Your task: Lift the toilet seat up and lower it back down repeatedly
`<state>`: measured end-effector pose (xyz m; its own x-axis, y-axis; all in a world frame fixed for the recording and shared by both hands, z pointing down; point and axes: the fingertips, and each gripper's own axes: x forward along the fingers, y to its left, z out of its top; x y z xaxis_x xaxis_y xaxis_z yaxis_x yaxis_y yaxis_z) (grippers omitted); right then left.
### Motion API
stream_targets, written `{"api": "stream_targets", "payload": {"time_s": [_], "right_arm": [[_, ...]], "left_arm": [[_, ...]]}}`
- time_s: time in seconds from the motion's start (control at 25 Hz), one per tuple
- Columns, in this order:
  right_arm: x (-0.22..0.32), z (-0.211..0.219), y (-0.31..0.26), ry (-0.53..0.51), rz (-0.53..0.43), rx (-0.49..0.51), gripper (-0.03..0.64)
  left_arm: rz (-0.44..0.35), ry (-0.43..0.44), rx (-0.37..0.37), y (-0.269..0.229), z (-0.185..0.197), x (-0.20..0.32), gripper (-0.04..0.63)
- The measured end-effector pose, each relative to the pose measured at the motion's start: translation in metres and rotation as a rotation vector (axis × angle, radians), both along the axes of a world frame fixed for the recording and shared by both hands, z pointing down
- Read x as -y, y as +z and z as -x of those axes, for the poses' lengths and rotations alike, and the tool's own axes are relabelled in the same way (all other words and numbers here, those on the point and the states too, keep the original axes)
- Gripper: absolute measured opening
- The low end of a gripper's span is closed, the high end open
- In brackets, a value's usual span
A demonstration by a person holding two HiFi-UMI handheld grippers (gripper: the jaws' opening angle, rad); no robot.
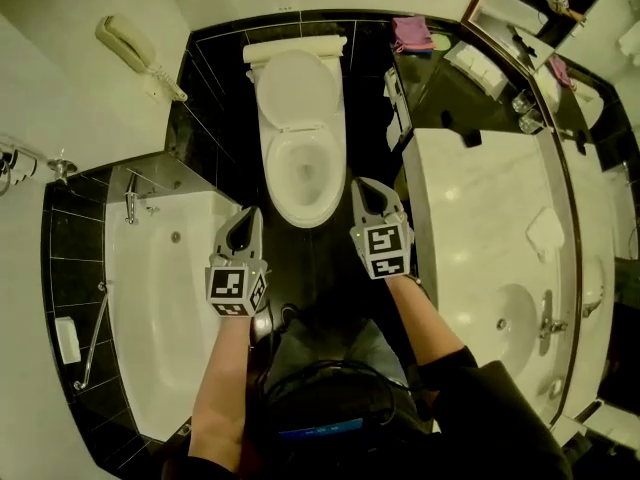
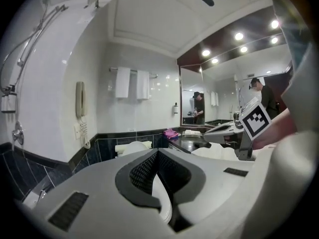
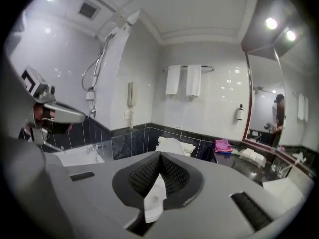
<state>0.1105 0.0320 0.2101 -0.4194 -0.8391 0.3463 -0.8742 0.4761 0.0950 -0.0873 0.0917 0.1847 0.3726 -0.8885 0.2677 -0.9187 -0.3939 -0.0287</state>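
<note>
Two checks please: grip, target.
>> I see left tongs (image 1: 244,218) and right tongs (image 1: 366,186) both pinched together, empty. Toilet seat (image 1: 275,173) lies flat just ahead, untouched, between bathtub (image 1: 160,318) and worktop (image 1: 480,198).

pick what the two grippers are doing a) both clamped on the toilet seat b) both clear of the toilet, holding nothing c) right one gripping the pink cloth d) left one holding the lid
b: the left gripper and right gripper hang in front of the toilet, jaws together on nothing, with the toilet well beyond them in both gripper views.
</note>
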Motion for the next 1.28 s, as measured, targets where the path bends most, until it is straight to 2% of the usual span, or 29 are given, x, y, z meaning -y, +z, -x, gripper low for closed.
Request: {"api": "stream_targets", "payload": {"time_s": [0.08, 0.16, 0.32, 0.48, 0.84, 1.12, 1.28], "right_arm": [[-0.009, -0.020, -0.006, 0.032, 0.040, 0.089, 0.006], [-0.019, -0.038, -0.009, 0.068, 0.058, 0.122, 0.006], [-0.042, -0.051, -0.007, 0.083, 0.061, 0.107, 0.006], [-0.060, -0.053, -0.002, 0.070, 0.061, 0.069, 0.006], [-0.067, -0.042, 0.006, 0.048, 0.068, 0.038, 0.006], [-0.059, -0.009, 0.000, -0.010, 0.051, -0.021, 0.008], [-0.052, 0.016, 0.005, -0.059, -0.003, -0.175, 0.023]], "left_arm": [[-0.007, 0.007, -0.006, -0.015, -0.004, -0.008, -0.012], [-0.009, 0.008, -0.021, -0.024, -0.005, -0.016, -0.012], [-0.017, 0.014, -0.036, -0.031, -0.006, -0.031, -0.012], [-0.022, 0.021, -0.015, -0.034, -0.008, -0.037, -0.014], [-0.033, 0.011, -0.010, -0.034, -0.005, -0.040, -0.012], [-0.029, 0.027, -0.006, -0.030, 0.004, -0.032, -0.012], [-0.022, 0.057, 0.001, -0.020, 0.009, -0.022, -0.012]]}}
